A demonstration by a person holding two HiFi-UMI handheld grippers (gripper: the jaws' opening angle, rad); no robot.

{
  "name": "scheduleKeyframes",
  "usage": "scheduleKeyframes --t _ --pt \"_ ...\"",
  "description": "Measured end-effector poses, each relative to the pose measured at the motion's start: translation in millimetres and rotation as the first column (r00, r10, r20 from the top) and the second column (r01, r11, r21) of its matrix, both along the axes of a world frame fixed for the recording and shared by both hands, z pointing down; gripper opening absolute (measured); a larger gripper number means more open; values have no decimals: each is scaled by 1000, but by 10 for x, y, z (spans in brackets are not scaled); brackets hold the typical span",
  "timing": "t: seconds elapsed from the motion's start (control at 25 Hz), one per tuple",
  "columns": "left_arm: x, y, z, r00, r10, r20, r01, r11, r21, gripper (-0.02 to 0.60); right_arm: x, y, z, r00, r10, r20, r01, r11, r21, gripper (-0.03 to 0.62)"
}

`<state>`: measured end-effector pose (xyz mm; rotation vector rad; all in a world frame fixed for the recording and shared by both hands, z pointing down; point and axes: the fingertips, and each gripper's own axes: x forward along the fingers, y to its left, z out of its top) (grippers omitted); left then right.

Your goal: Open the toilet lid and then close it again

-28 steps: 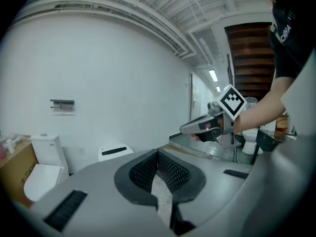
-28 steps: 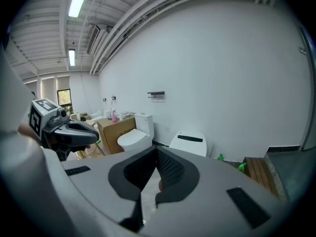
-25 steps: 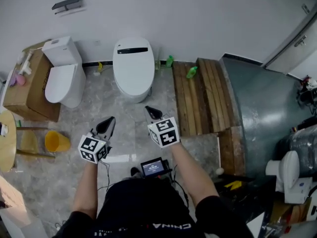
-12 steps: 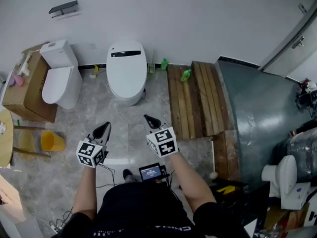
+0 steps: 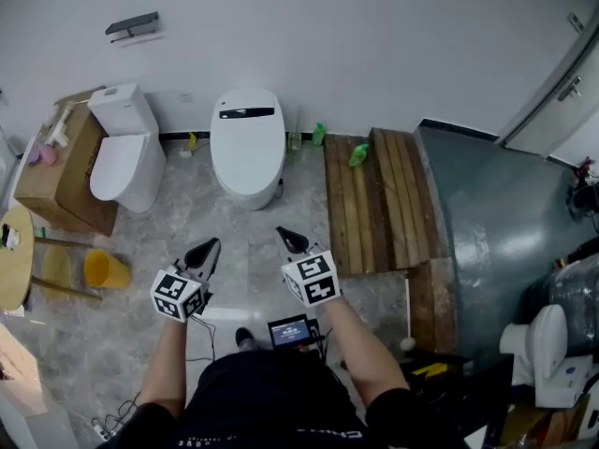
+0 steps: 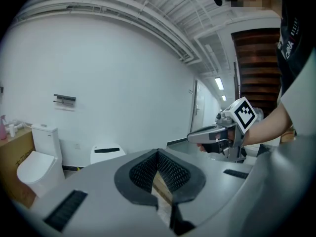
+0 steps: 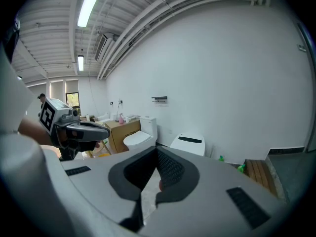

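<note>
A white toilet (image 5: 247, 146) with a black strip at its back stands against the far wall, its lid down; it also shows as the toilet (image 6: 106, 154) in the left gripper view and the toilet (image 7: 188, 144) in the right gripper view. My left gripper (image 5: 208, 247) hangs over the floor well short of the bowl, shut and holding nothing. My right gripper (image 5: 290, 238) is level with it to the right, also shut and empty. The left gripper (image 6: 158, 154) and the right gripper (image 7: 157, 150) both point toward the toilet.
A second white toilet (image 5: 124, 152) stands at the left beside a cardboard box (image 5: 58, 171). A yellow bucket (image 5: 105, 269) sits on the floor at the left. Wooden pallets (image 5: 374, 199) lie right of the toilet, with green bottles (image 5: 359, 154) by the wall.
Both grippers have shifted a little across the floor and the head view has swung slightly, so the toilet sits a bit farther from them. The lid stays down.
</note>
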<state>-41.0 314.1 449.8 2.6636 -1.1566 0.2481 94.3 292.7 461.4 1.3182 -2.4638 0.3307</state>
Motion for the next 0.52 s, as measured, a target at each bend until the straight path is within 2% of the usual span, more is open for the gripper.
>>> scheduleKeyframes --t 0.24,0.52 --pt "83 38 -60 1000 21 -16 -21 1000 -11 9 7 95 15 1000 -11 18 11 1000 -25 12" --pt "156 37 -2 999 31 -33 -33 998 -58 9 45 143 47 999 -17 39 20 998 -60 12"
